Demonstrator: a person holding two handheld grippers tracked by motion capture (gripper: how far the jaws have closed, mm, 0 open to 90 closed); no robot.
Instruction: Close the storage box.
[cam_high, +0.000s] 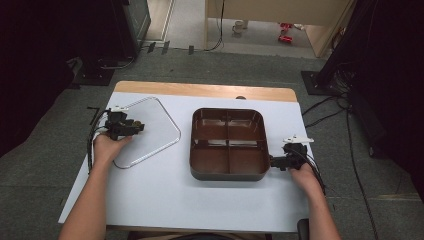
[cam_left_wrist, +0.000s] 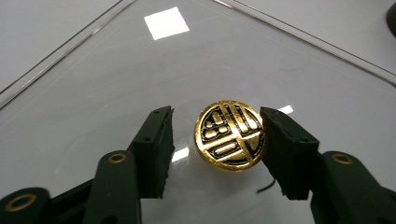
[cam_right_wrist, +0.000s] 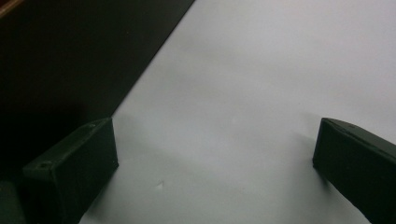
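The glass lid (cam_high: 147, 131) lies flat on the white desk (cam_high: 200, 200) at the person's left, just beside the brown divided tray (cam_high: 228, 144), and its gold knob (cam_left_wrist: 230, 135) stands at its middle. By the look of it the lid is a stiff, clear pane with a thin metal rim, fairly weighty and breakable, and too smooth and flat to pinch anywhere else; the round knob with its raised gold pattern is the sensible place to hold, taken across its sides so the lid hangs level. The left claw (cam_left_wrist: 217, 140) is partly closed around that knob: in the left gripper view one jaw seems to touch the knob's edge while the other stands a little off, so the pads bracket it without clamping yet. A firm, centred squeeze would likely be needed, since polished metal could slip. The right claw (cam_high: 276, 161) rests low on the desk beside the tray's near right corner, its jaws spread wide and holding nothing
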